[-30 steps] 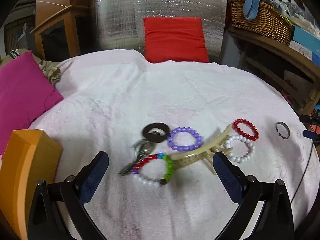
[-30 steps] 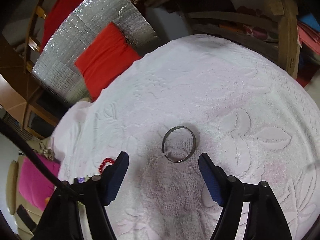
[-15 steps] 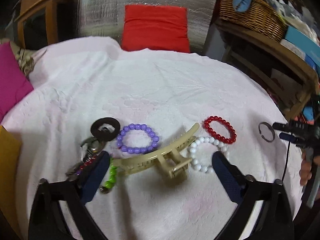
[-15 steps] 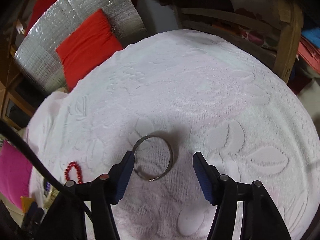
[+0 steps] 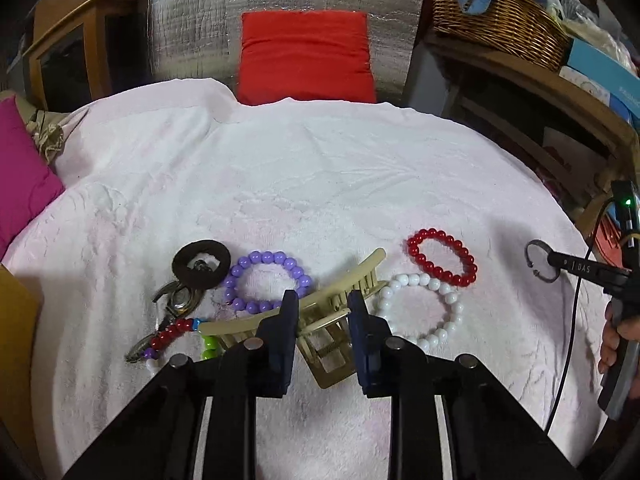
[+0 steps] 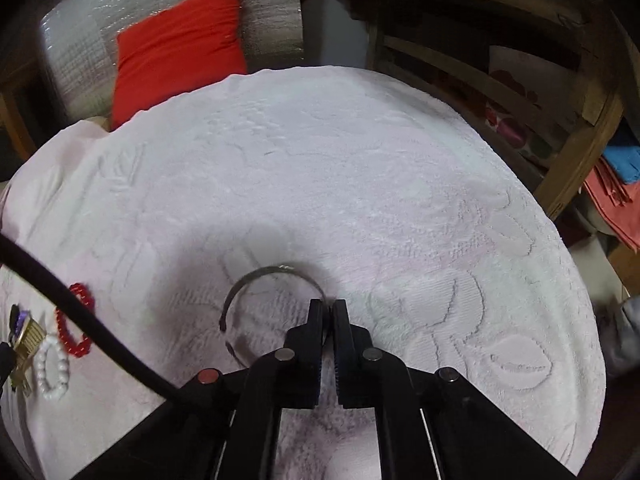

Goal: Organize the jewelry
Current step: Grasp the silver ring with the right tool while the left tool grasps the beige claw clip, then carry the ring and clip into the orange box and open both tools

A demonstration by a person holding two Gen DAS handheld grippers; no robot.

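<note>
My left gripper (image 5: 320, 304) is shut on the beige hair claw clip (image 5: 320, 312), which lies on the white towel (image 5: 320, 184). Around it lie a purple bead bracelet (image 5: 268, 280), a white bead bracelet (image 5: 424, 312), a red bead bracelet (image 5: 442, 256), a black hair tie (image 5: 202, 264), a watch (image 5: 180, 300) and a multicoloured bead bracelet (image 5: 180, 332). My right gripper (image 6: 328, 308) is shut on the rim of the open silver bangle (image 6: 256, 280), which also shows at the far right in the left wrist view (image 5: 538, 260).
A red cushion (image 5: 306, 56) leans on a silver foil panel at the back. A magenta cushion (image 5: 20, 176) and an orange box (image 5: 16, 352) are at the left. A wicker basket (image 5: 496, 16) stands on wooden shelves at the right.
Both grippers have gone from open to shut: the left moved right and closed on the claw clip, the right closed on the bangle's rim.
</note>
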